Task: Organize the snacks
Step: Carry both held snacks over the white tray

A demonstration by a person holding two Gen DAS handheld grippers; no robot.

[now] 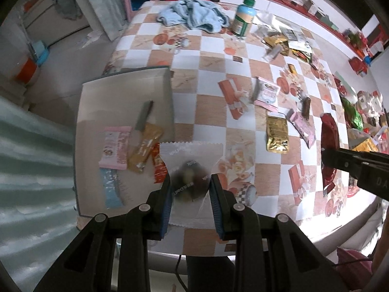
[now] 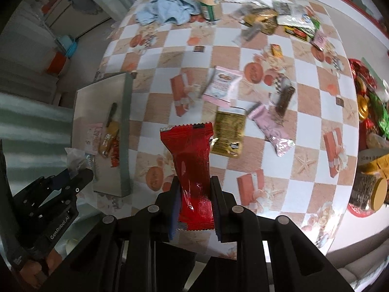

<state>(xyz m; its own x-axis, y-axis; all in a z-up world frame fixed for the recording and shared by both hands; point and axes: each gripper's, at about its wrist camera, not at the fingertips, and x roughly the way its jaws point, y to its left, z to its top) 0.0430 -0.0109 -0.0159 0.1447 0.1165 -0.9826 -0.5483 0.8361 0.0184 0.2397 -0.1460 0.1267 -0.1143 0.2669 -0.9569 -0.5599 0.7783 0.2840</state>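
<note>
My left gripper point(image 1: 190, 182) is shut on a clear snack packet point(image 1: 190, 157) with a dark round sweet inside, held above the right edge of the grey box point(image 1: 126, 85). The box holds a pink packet point(image 1: 115, 147), an orange-gold packet point(image 1: 145, 150), a red one and a blue one. My right gripper point(image 2: 194, 185) is shut on a red snack packet point(image 2: 190, 160), held above the checkered table point(image 2: 170, 56) just right of the grey box point(image 2: 126, 131). The left gripper also shows in the right wrist view point(image 2: 77, 170). Loose snacks lie ahead: a gold packet point(image 2: 228, 131) and pink packets point(image 2: 222, 85).
A green-capped bottle point(image 1: 243, 17) and a blue cloth point(image 1: 194, 12) sit at the far end. A pile of packets point(image 2: 279, 19) lies at the far right, and a tray of sweets point(image 2: 369, 121) at the right edge. The floor drops off left of the table.
</note>
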